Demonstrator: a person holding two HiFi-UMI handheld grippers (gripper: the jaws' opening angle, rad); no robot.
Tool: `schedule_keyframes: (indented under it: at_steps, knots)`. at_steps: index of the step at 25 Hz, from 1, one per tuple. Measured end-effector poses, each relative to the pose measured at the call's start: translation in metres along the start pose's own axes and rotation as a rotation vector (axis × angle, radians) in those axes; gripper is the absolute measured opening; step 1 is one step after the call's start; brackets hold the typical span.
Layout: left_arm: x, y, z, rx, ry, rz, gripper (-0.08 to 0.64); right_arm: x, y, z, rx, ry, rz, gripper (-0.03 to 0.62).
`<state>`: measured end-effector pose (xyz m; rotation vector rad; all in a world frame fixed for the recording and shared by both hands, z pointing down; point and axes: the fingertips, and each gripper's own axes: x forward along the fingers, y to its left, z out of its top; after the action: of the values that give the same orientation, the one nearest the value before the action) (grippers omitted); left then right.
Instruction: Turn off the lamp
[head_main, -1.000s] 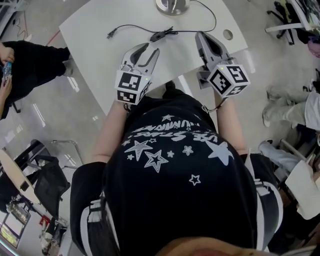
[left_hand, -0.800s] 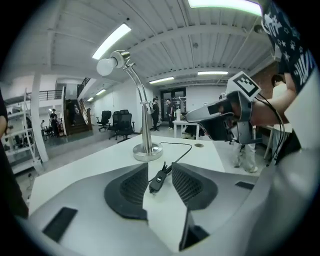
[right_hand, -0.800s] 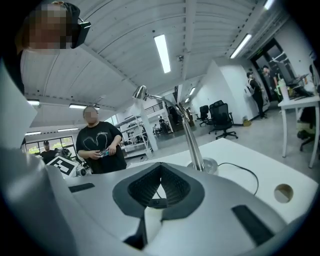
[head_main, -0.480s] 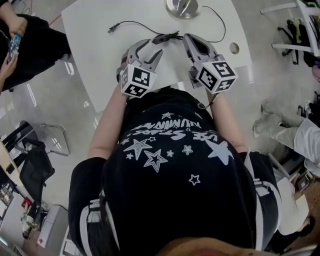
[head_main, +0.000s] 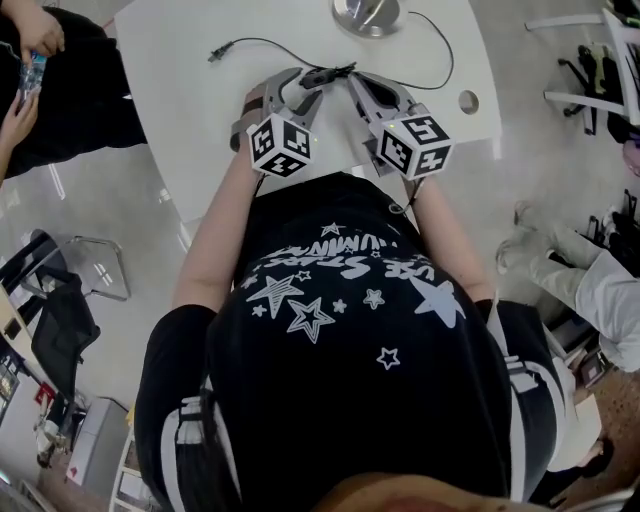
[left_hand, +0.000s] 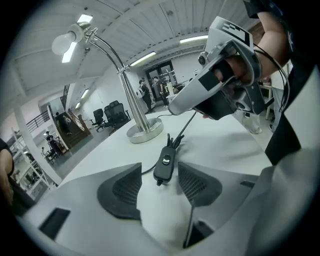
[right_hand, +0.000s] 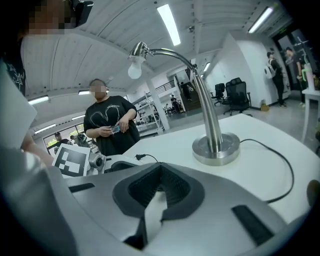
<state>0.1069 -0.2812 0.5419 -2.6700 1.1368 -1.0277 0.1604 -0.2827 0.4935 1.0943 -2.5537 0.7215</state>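
A silver gooseneck lamp stands on its round base (head_main: 368, 14) (left_hand: 145, 134) (right_hand: 216, 147) at the far side of the white table (head_main: 200, 110), its bulb (left_hand: 67, 42) (right_hand: 134, 71) bright white. The black inline switch (head_main: 318, 75) (left_hand: 166, 164) lies on its cord in front of the base. My left gripper (head_main: 296, 82) (left_hand: 159, 170) is opening; the switch sits just ahead in the gap, and neither pad presses on it. My right gripper (head_main: 356, 82) (left_hand: 172, 106) (right_hand: 160, 172) is shut and empty, hovering to the right of the switch.
The cord's loose plug (head_main: 213, 55) (right_hand: 140, 157) lies on the table to the left. A round cable hole (head_main: 468, 101) is near the right edge. A person in black (right_hand: 107, 125) stands at the left of the table; chairs and bags ring it.
Both grippers have sunk and closed in on the switch from either side. The left jaws have spread wider. The right jaws look unchanged.
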Motion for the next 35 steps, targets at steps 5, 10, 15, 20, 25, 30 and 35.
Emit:
schedule_keyframes:
  at_steps: [5, 10, 15, 20, 25, 30, 35]
  knots:
    - [0.005, 0.006, -0.003, 0.030, 0.018, 0.013, 0.224, 0.008, -0.002, -0.007, 0.000, 0.029, 0.014, 0.006]
    - [0.007, 0.003, -0.004, 0.010, 0.036, -0.027, 0.194, 0.016, 0.002, -0.014, -0.015, 0.082, 0.038, 0.006]
    - [0.009, 0.000, -0.005, 0.001, 0.039, -0.031, 0.147, 0.026, 0.005, -0.021, -0.046, 0.121, 0.051, 0.006]
    - [0.010, 0.000, -0.009, -0.018, 0.044, -0.044, 0.143, 0.043, 0.013, -0.030, -0.066, 0.152, 0.070, 0.006]
    - [0.009, 0.000, -0.007, -0.021, 0.046, -0.053, 0.141, 0.055, 0.016, -0.039, -0.080, 0.190, 0.063, 0.006]
    - [0.009, -0.001, -0.008, -0.028, 0.046, -0.062, 0.140, 0.057, 0.014, -0.042, -0.091, 0.203, 0.056, 0.006]
    - [0.010, 0.001, -0.008, -0.029, 0.052, -0.070, 0.138, 0.059, 0.012, -0.041, -0.042, 0.225, 0.037, 0.006]
